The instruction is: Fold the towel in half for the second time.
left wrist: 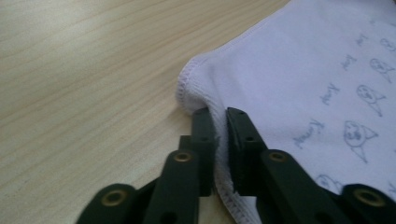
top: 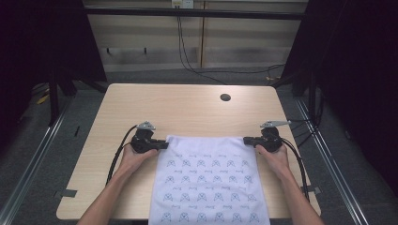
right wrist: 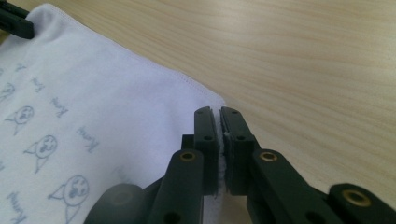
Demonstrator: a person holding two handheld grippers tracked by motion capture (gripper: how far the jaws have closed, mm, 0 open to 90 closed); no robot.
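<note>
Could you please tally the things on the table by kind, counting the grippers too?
Printed white cloth: 1
Grippers: 2, the left gripper and the right gripper, each with jaws shut on a far corner of the cloth
Total: 3

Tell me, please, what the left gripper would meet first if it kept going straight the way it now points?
The left gripper points across the far edge of the cloth it holds, toward the right gripper. That gripper looks first in line, though depth is hard to judge.
</note>
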